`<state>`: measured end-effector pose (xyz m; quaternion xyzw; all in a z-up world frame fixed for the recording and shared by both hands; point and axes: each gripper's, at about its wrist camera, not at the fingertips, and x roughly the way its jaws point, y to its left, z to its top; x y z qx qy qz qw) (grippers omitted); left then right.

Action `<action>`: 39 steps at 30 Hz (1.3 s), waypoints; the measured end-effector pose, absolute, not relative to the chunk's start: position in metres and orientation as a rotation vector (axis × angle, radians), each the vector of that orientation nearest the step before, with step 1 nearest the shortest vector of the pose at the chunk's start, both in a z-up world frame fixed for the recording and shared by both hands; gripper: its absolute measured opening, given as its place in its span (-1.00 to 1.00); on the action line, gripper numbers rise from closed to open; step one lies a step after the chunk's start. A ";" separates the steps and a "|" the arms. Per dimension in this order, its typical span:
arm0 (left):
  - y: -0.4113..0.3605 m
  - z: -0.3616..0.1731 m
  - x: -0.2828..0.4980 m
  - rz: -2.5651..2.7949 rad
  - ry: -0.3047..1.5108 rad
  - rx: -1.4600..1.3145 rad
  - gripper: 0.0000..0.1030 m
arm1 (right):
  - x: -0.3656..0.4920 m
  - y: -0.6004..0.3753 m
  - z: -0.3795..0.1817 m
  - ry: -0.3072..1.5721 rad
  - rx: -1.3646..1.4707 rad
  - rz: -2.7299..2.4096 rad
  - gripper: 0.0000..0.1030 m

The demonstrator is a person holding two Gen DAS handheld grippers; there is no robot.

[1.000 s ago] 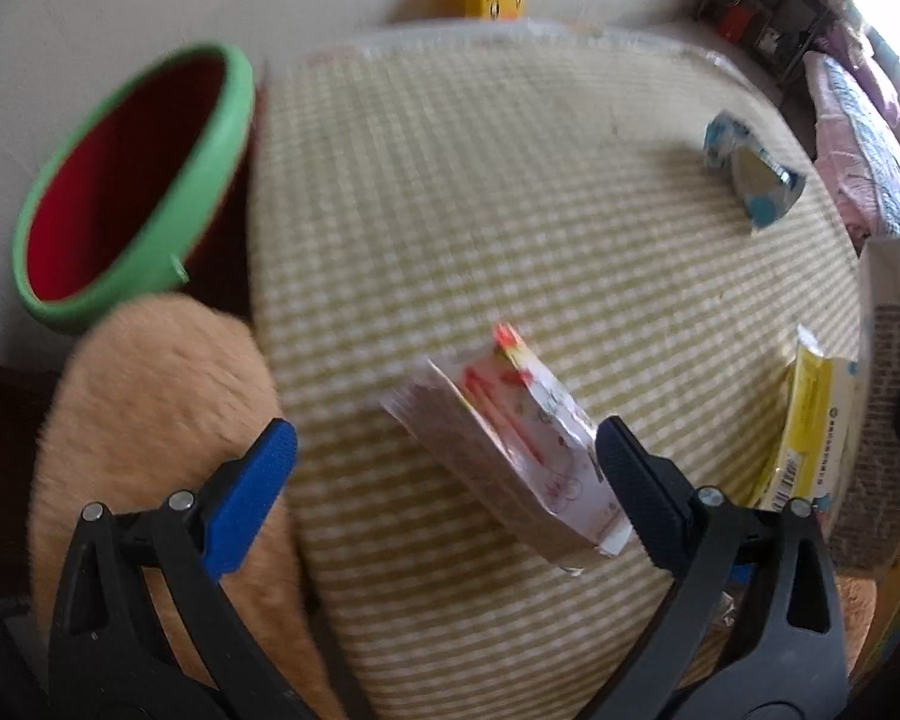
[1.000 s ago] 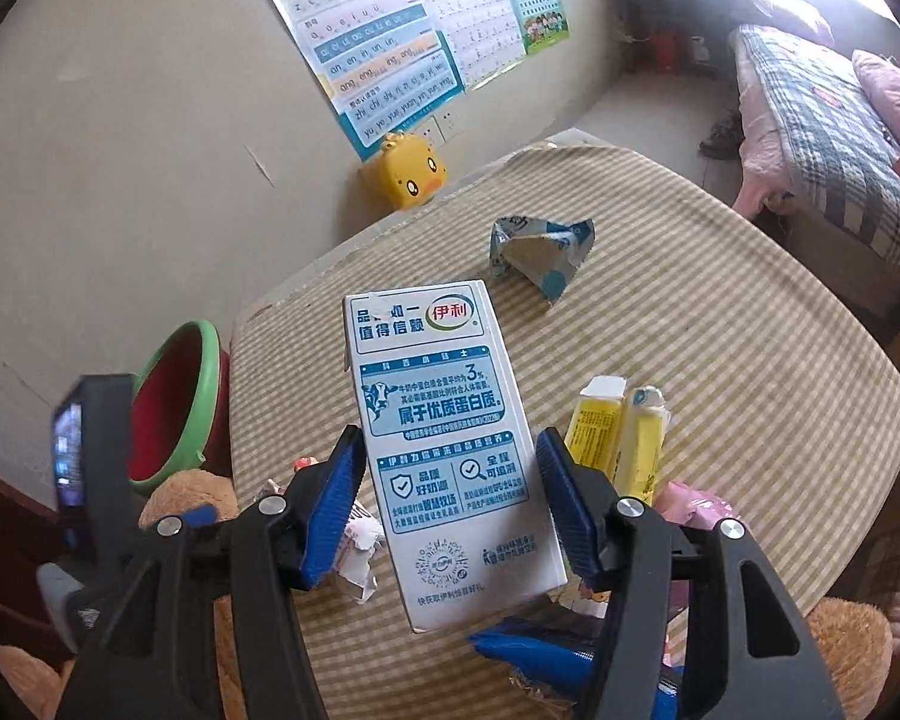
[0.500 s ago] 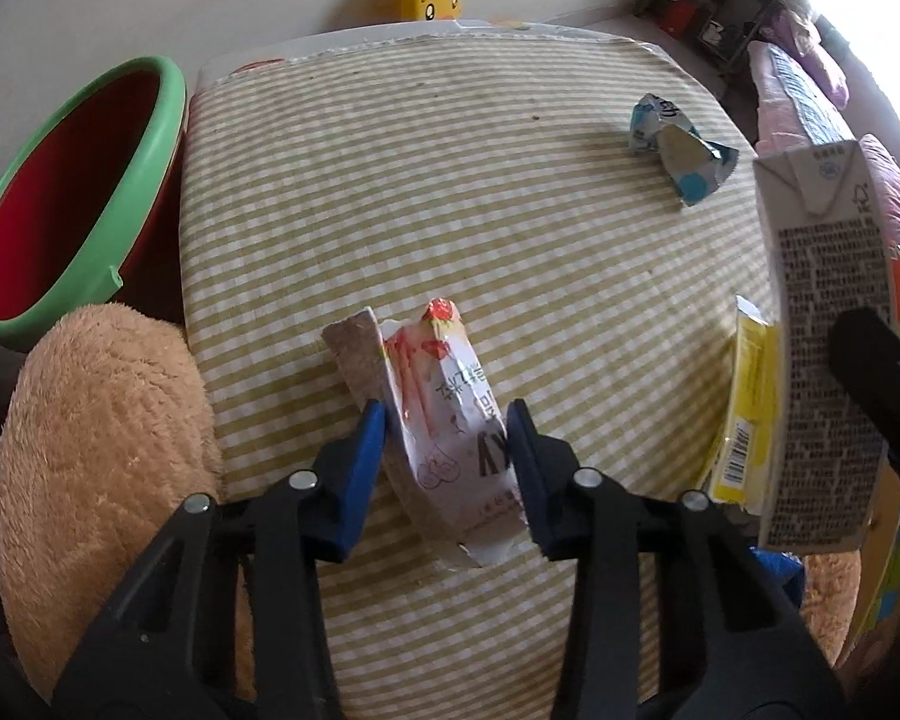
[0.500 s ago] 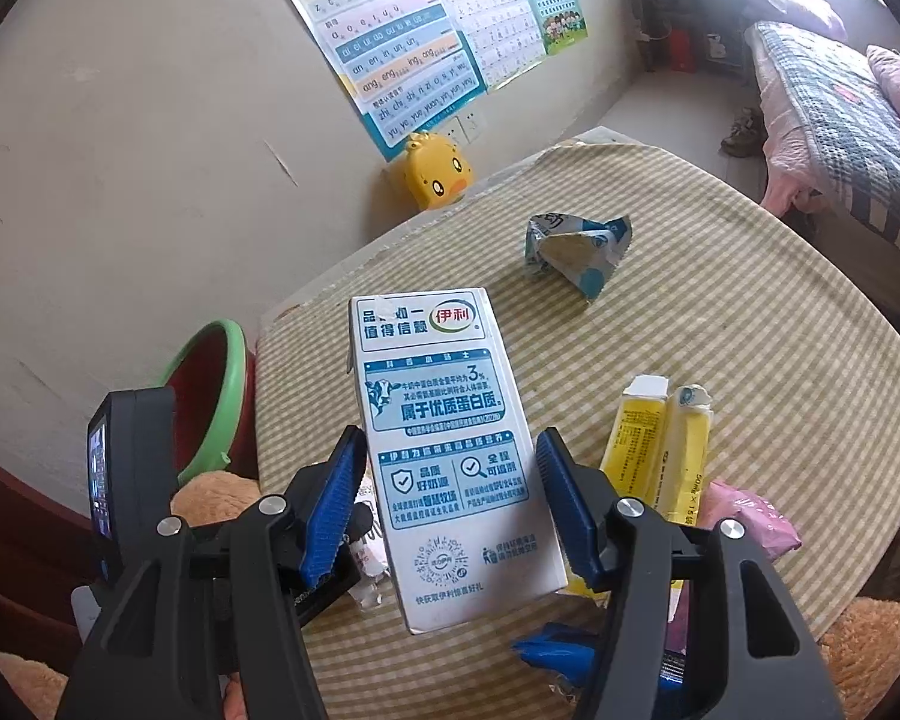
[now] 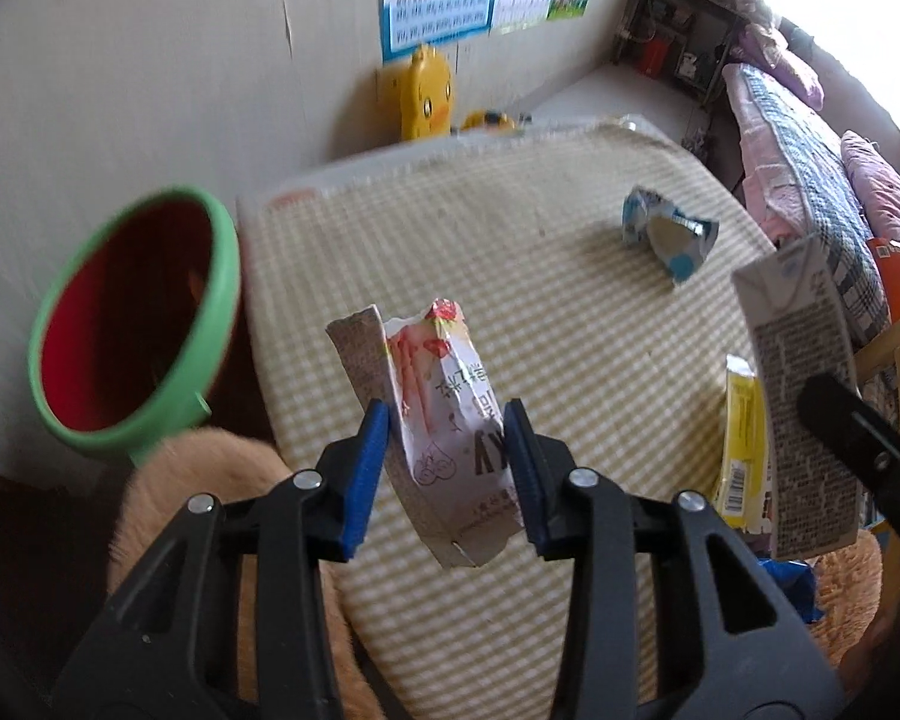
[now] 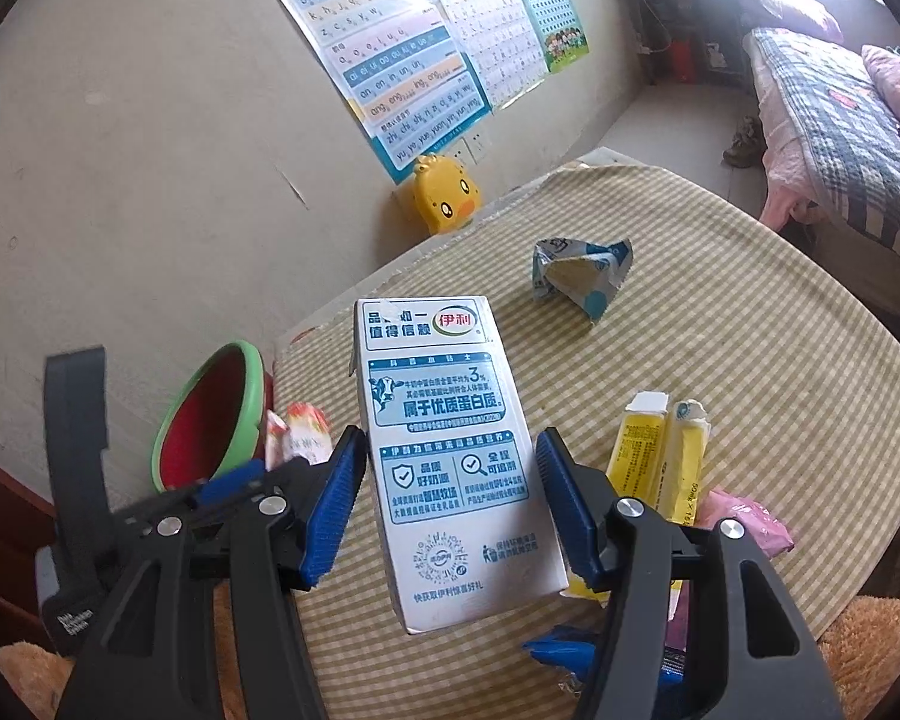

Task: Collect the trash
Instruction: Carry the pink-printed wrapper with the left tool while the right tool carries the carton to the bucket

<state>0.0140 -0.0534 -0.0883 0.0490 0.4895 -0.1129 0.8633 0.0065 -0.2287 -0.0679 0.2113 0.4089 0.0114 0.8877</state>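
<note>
My left gripper is shut on a crumpled white and red snack wrapper, held above the checked tablecloth. To its left a green bin with a red inside stands beside the table. My right gripper is shut on a white and blue milk carton, also lifted; that carton shows at the right of the left wrist view. In the right wrist view the left gripper with the wrapper sits low left, near the bin.
A crushed blue and white carton lies far on the table. Yellow packets, a pink wrapper and a blue wrapper lie near the front edge. A yellow duck toy stands by the wall; a plush toy sits below.
My left gripper closed from wide open onto the snack wrapper and lifted it off the cloth. The right gripper kept hold of the milk carton, nearly still.
</note>
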 end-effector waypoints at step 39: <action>0.018 -0.049 0.030 -0.184 0.885 0.069 -0.26 | 0.003 -0.160 -0.131 1.183 0.196 0.131 0.15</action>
